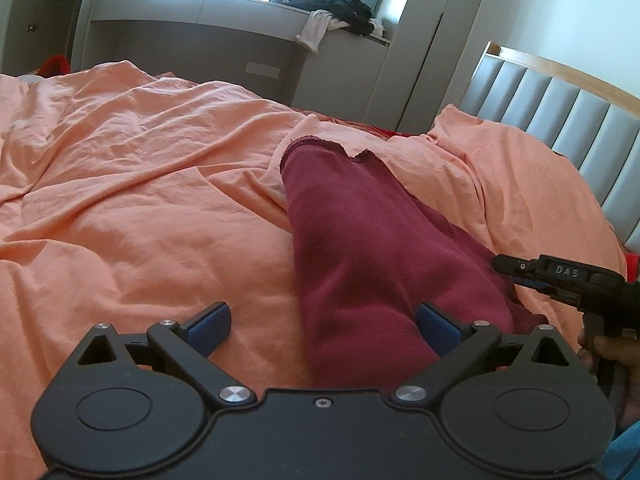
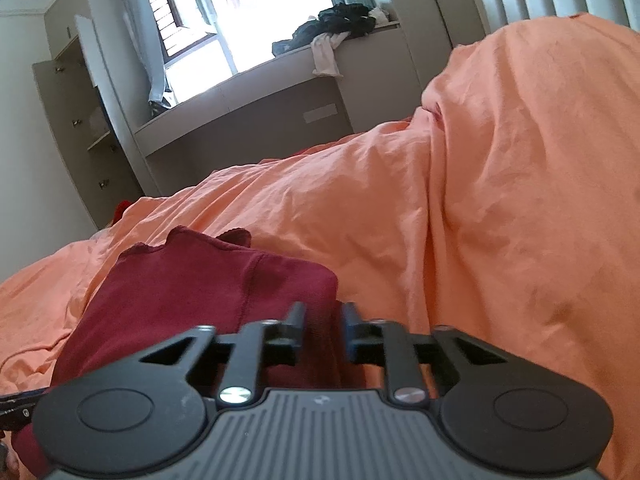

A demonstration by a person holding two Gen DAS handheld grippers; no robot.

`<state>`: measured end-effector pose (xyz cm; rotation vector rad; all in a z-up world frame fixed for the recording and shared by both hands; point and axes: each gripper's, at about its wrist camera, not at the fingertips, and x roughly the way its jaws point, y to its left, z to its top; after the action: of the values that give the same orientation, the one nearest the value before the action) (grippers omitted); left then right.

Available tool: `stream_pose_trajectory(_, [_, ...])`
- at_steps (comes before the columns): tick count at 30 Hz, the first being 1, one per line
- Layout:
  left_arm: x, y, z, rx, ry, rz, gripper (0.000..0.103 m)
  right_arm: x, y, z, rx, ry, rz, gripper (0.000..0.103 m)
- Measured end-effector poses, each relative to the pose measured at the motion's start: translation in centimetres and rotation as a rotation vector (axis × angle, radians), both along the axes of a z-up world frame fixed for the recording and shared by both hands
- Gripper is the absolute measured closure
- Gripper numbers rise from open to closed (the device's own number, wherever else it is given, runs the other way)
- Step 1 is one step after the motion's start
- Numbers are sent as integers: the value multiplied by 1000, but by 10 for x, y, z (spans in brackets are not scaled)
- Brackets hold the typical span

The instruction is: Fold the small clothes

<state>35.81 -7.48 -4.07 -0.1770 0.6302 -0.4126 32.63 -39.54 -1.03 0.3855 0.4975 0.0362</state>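
A dark red knit garment [image 1: 360, 248] lies lengthwise on the orange bedsheet [image 1: 140, 184], folded into a long strip with a scalloped hem at its far end. My left gripper [image 1: 324, 324] is open over its near end; the right blue pad touches the cloth, the left pad is over the sheet. My right gripper [image 2: 323, 320] is nearly closed, pinching the garment's [image 2: 192, 296] right edge. It also shows in the left wrist view [image 1: 560, 276], beside the garment's right side.
A padded grey headboard [image 1: 560, 120] stands at the right. A raised hump of orange bedding [image 2: 540, 140] lies right of the garment. A grey window ledge [image 1: 240, 20] behind the bed holds a pile of dark and white clothes [image 1: 340, 12].
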Motion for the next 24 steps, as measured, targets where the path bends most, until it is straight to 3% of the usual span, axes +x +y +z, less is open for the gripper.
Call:
stream_pose_trajectory(1, [0,0,0,-1,1,1,2,0,-2,0,14,0,-2,50])
stream_pose_trajectory(5, [-1,0,-1,4,-4,2,2,0,-8,-5,96,2,28,30])
stream_pose_trajectory(7, [-2,-1,-2,12,-10,3,1,2,-8,-8,130,12,47,12])
stream_pose_trajectory(14, [-4,-3,-2,20,-19,8,1,13,5,-23,114,108,85,8])
stream_pose_trajectory(24, [-5,-4,-3,21,-20,9,1,17,9,-30,99,131,72,2])
